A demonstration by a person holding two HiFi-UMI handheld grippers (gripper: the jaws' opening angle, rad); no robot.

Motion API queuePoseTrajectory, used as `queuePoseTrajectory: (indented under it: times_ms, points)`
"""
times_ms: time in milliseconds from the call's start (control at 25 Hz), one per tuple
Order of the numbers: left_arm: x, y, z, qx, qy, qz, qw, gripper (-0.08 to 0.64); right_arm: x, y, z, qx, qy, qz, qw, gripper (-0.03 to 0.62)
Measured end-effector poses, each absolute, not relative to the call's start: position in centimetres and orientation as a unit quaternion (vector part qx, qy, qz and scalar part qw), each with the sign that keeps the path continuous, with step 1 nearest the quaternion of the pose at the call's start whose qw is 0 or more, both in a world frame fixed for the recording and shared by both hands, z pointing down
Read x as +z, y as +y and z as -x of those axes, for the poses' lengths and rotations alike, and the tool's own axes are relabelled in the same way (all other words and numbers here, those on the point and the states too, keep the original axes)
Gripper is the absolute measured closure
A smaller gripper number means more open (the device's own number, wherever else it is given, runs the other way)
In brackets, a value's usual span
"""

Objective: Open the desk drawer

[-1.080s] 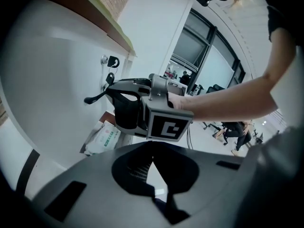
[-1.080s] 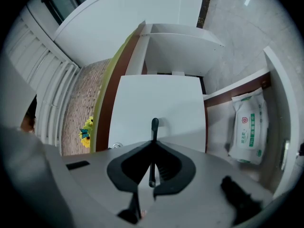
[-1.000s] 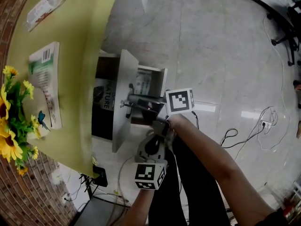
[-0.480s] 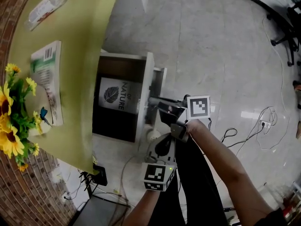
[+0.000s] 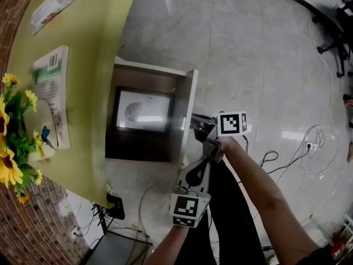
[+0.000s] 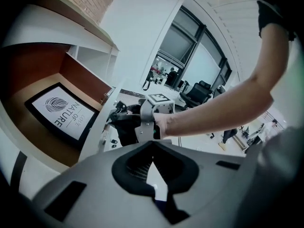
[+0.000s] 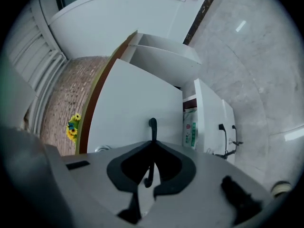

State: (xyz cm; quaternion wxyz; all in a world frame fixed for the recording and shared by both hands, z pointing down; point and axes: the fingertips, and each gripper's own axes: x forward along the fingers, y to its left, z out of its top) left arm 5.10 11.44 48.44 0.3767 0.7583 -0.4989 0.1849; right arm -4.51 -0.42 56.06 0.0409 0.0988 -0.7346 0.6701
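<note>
Your right gripper point(image 7: 152, 146) has its jaws closed on the thin dark drawer handle point(image 7: 152, 126); the handle runs upright between them, against the white drawer front point(image 7: 133, 103); your right hand point(image 5: 223, 146) is behind the marker cube, arm reaching in from lower right.

Desk drawer point(image 5: 187, 106) stands open, drawn well out from under the yellow-green desk top point(image 5: 105, 48), front panel nearest you; wood-brown inside; a black-bordered card point(image 5: 142, 110) printed LOVE OF NATURE lies flat on the drawer bottom.

Your left gripper point(image 6: 152, 144) has its jaw tips together with nothing between them; it sits below and near the right gripper in the head view, apart from the drawer, pointing up toward the right gripper and the drawer front.

On the desk top: a green-and-white book point(image 5: 52, 93) flat near the drawer side; sunflowers point(image 5: 11, 159) at the left edge, just beside the book; a clear plastic bottle point(image 5: 55, 5) lying on its side at the far end; grey marble-look floor point(image 5: 248, 54) beyond, cables point(image 5: 298, 148) loose on it at right.
</note>
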Motion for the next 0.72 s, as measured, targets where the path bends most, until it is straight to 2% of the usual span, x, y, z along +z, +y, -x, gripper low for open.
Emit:
queuePoseTrajectory:
  times_ms: [120,320,480,720]
  points:
    - [48.7,11.5,-5.5,0.188,-0.490,-0.763,0.377,0.551,55.7,-0.5,5.0,0.691,-0.718,-0.083,-0.018,0.569]
    - [48.2,11.3,-6.0,0.188,-0.483,-0.769,0.375,0.551,55.6,-0.6,4.6,0.696,-0.711,-0.090,-0.045,0.568]
    - [47.3,11.3,-6.5,0.191,-0.474,-0.776,0.370,0.551,55.6,-0.2,2.3,0.700,-0.703,-0.119,-0.040,0.567]
    - [44.3,11.7,-6.0,0.203,-0.464,-0.781,0.365,0.551,53.3,1.3,-2.0,0.653,-0.733,-0.191,0.027,0.568]
